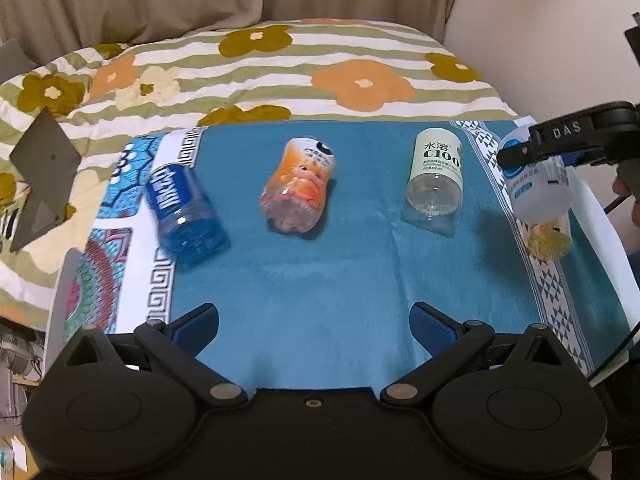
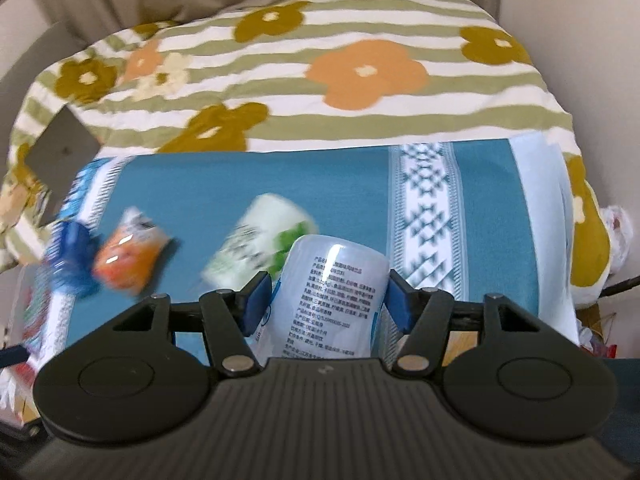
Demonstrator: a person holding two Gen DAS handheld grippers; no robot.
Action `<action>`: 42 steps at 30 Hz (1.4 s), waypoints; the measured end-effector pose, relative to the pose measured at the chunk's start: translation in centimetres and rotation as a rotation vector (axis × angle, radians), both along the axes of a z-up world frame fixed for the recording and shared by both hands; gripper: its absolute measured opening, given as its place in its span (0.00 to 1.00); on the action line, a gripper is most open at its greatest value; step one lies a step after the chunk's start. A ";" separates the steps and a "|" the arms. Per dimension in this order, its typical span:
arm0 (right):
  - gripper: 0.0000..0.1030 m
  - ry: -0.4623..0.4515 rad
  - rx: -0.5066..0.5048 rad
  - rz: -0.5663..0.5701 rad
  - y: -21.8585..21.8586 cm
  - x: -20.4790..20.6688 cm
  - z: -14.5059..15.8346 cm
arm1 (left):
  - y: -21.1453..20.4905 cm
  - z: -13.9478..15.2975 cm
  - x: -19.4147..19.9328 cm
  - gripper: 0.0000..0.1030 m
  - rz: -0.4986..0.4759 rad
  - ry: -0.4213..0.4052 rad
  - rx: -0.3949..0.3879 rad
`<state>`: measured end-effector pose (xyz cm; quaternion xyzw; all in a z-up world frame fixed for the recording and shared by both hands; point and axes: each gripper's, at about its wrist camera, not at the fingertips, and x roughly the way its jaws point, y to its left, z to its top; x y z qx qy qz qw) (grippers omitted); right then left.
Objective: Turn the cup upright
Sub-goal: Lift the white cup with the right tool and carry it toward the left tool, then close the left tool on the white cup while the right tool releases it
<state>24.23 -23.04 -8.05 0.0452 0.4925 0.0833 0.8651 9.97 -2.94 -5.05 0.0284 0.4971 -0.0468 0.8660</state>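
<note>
Several cut-bottle cups lie on the blue cloth (image 1: 320,272): a blue one (image 1: 182,212) at left, an orange one (image 1: 298,186) in the middle, and a clear one with a white and green label (image 1: 436,178). My right gripper (image 2: 326,300) is shut on a white-labelled cup (image 2: 332,304) and holds it tilted above the cloth; the same cup (image 1: 536,184) shows at the right edge in the left wrist view, with its yellowish clear end down. My left gripper (image 1: 314,330) is open and empty over the cloth's near part.
A flowered striped blanket (image 1: 280,68) covers the bed behind the cloth. A grey laptop-like slab (image 1: 40,168) stands at the left. A curtain and a wall are at the back. The table's edge falls off at the right.
</note>
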 end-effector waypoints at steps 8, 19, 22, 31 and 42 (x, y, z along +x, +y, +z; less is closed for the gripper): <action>0.73 0.026 0.047 0.099 5.8 -5.0 -0.2 | 2.6 0.2 -3.6 1.00 0.050 0.017 -0.010; 0.74 0.070 0.037 0.201 13.5 -6.9 -6.3 | 6.1 -1.6 -6.4 1.00 0.107 0.058 0.001; 0.75 0.072 0.029 0.205 14.7 -6.7 -7.6 | 6.7 -1.9 -6.7 1.00 0.117 0.065 0.002; 0.80 0.062 0.006 0.222 16.3 -7.1 -9.0 | 7.6 -2.1 -7.3 1.00 0.128 0.075 -0.014; 0.92 0.066 0.016 0.207 16.6 -7.3 -9.1 | 7.7 -1.8 -7.3 1.00 0.128 0.068 -0.023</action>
